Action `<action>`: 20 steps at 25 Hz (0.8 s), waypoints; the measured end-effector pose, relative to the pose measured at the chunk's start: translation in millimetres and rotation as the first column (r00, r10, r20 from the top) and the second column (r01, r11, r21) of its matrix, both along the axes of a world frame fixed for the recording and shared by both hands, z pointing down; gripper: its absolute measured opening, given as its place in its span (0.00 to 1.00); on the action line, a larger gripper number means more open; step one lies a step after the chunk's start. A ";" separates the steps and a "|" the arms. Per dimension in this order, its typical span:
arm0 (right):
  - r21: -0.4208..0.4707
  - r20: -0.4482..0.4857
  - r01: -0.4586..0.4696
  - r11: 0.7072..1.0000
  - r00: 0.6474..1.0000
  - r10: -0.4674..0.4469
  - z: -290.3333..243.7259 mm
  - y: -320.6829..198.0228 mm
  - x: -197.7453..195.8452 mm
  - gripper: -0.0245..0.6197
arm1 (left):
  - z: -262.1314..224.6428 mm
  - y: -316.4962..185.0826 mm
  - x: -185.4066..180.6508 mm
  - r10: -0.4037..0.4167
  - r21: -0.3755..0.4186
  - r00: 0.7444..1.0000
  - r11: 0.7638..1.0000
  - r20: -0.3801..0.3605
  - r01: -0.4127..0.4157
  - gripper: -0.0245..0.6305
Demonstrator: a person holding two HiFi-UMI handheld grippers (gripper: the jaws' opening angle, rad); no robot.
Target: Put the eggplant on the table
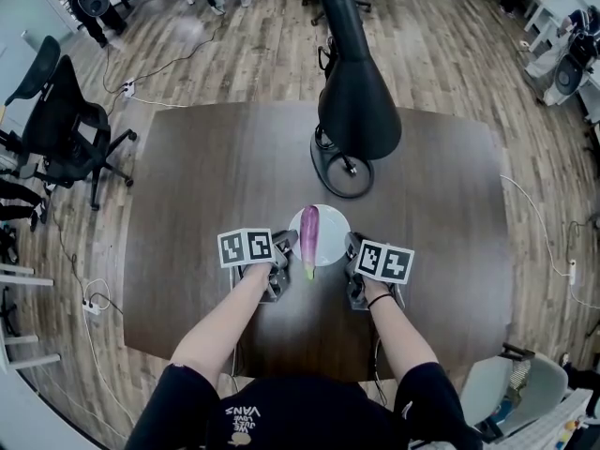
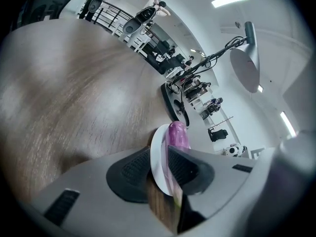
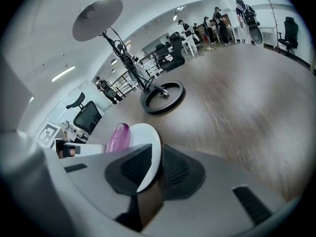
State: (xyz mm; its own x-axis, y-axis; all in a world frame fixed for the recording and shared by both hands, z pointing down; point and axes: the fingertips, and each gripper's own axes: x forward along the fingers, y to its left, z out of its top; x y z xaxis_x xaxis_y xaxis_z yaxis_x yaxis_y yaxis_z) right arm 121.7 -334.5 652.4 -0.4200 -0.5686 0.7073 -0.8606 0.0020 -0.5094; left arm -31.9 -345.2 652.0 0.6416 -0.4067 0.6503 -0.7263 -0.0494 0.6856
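eggplant [image 1: 308,232] on plate [image 1: 331,226], both rims gripped

the eggplant lies along the white plate, mid-table [image 1: 206,176], somewhat toward the near edge. left claw [image 1: 287,244] is clenched on the plate's left rim, right claw [image 1: 352,246] on its right rim.

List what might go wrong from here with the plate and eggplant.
1. The left gripper and right gripper each pinch only the thin rim of the plate; it may slip out.
2. The eggplant lies loose, its green tip overhanging the near rim; any tilt may roll it off early.
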 end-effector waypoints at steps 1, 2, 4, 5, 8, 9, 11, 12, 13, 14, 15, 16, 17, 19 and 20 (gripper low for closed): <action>0.015 -0.009 0.001 1.000 1.000 -0.001 -3.7 -0.2 0.6 0.13 | -3.3 0.0 -0.5 0.003 0.016 1.000 1.000 0.011 -0.003 0.19; 0.028 -0.016 0.000 1.000 1.000 0.000 -7.2 -0.3 1.2 0.13 | -6.6 -0.4 -1.2 0.006 0.034 1.000 0.999 0.023 -0.007 0.19; 0.050 -0.026 -0.004 0.999 1.000 0.005 -13.9 0.2 1.7 0.13 | -13.7 -1.6 -3.5 0.006 0.067 0.999 0.998 0.039 -0.009 0.19; 0.060 -0.031 -0.006 0.998 0.999 0.008 -17.4 1.3 1.4 0.13 | -17.8 -1.7 -4.8 0.005 0.080 0.999 0.997 0.041 -0.008 0.19; 0.094 -0.032 -0.006 0.996 0.999 0.009 -30.1 8.0 -2.4 0.13 | -34.3 1.7 -7.3 0.009 0.125 0.999 0.992 0.031 -0.013 0.19; 0.109 -0.029 -0.005 0.994 1.000 0.008 -35.3 10.1 -4.2 0.13 | -41.2 3.6 -7.0 0.015 0.145 1.000 0.989 0.023 -0.018 0.19; 0.144 -0.028 0.000 0.990 1.000 0.004 -47.7 12.9 -7.8 0.13 | -56.0 7.1 -6.4 0.029 0.194 0.999 0.980 0.019 -0.032 0.19; 0.160 -0.032 0.004 0.987 0.999 0.001 -54.1 14.4 -9.7 0.13 | -63.3 8.7 -7.1 0.036 0.225 0.999 0.974 0.025 -0.041 0.18; 0.174 -0.038 0.007 0.985 0.999 -0.001 -60.1 16.3 -11.6 0.13 | -70.3 10.5 -8.6 0.041 0.256 0.999 0.966 0.036 -0.049 0.17; 0.188 -0.042 0.010 0.982 0.999 -0.002 -65.8 18.5 -13.4 0.13 | -76.6 12.6 -10.5 0.044 0.284 0.998 0.957 0.048 -0.056 0.16; 0.200 -0.045 0.011 0.980 0.999 -0.002 -71.3 21.0 -15.0 0.13 | -82.5 15.2 -12.6 0.046 0.309 0.997 0.949 0.061 -0.063 0.15; 0.211 -0.049 0.011 0.977 0.999 0.000 -76.2 24.1 -16.0 0.13 | -88.2 18.0 -14.7 0.046 0.332 0.996 0.941 0.072 -0.068 0.13; 0.220 -0.054 0.010 0.975 0.999 0.002 -80.8 27.5 -16.6 0.13 | -94.1 20.9 -16.9 0.045 0.355 0.996 0.932 0.082 -0.071 0.12; 0.243 -0.067 0.010 0.970 0.998 0.006 -90.7 34.8 -18.2 0.13 | -106.3 27.2 -20.9 0.040 0.398 0.995 0.914 0.094 -0.074 0.09; 0.256 -0.072 0.012 0.967 0.997 0.007 -95.7 38.9 -19.3 0.13 | -111.7 31.0 -22.4 0.038 0.416 0.995 0.906 0.097 -0.075 0.08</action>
State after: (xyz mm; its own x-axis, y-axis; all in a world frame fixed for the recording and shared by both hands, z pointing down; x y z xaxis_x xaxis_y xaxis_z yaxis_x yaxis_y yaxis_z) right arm 102.3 -295.6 556.7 -0.3747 -0.7339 0.5665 -0.8948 0.1263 -0.4282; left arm -54.2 -314.2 540.2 0.6218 -0.6177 0.4814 -0.7681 -0.3609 0.5289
